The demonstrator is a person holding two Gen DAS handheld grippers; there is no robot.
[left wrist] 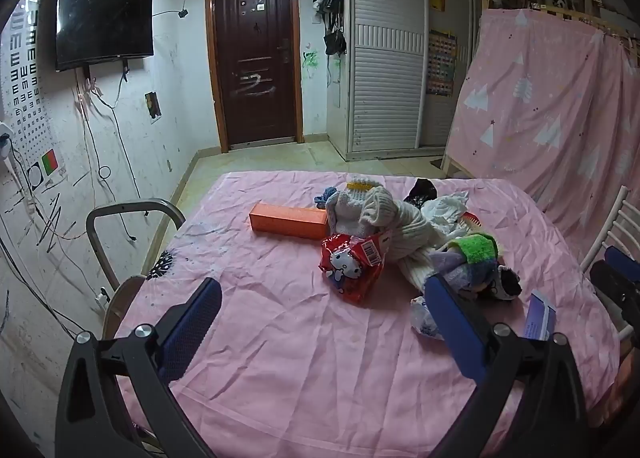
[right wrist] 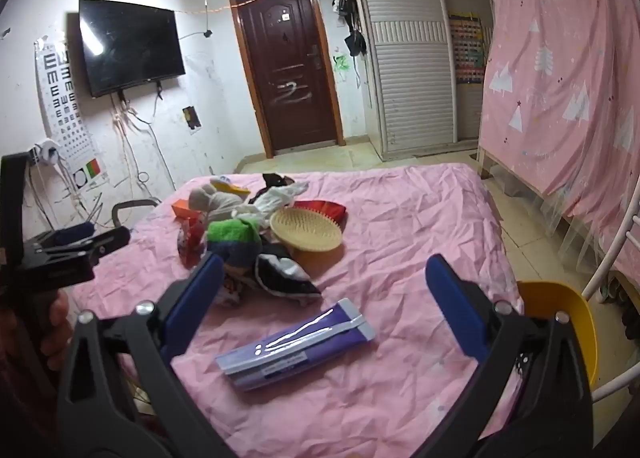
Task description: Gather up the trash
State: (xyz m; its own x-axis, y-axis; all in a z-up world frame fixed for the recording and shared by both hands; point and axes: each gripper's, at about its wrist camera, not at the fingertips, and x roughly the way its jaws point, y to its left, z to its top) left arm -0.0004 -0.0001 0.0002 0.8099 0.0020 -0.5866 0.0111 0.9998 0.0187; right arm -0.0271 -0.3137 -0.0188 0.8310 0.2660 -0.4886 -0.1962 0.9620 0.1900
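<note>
Purple box (right wrist: 296, 346) flat on pink sheet (right wrist: 400, 217), between wide-spread right fingers (right wrist: 448, 298), untouched; left fingers (left wrist: 452, 318) wide, empty.

You have a dark television (left wrist: 105, 11) on the left wall beside an eye chart (right wrist: 66, 105), a brown door (left wrist: 256, 53) ahead, and a yellow chair (right wrist: 560, 334) at right.

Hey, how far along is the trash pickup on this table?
Nothing looks collected yet. Both the left gripper and right gripper are open and empty. Left: red snack wrapper, orange box, purple box and crumpled plastic lie on the pink tablecloth.
</note>
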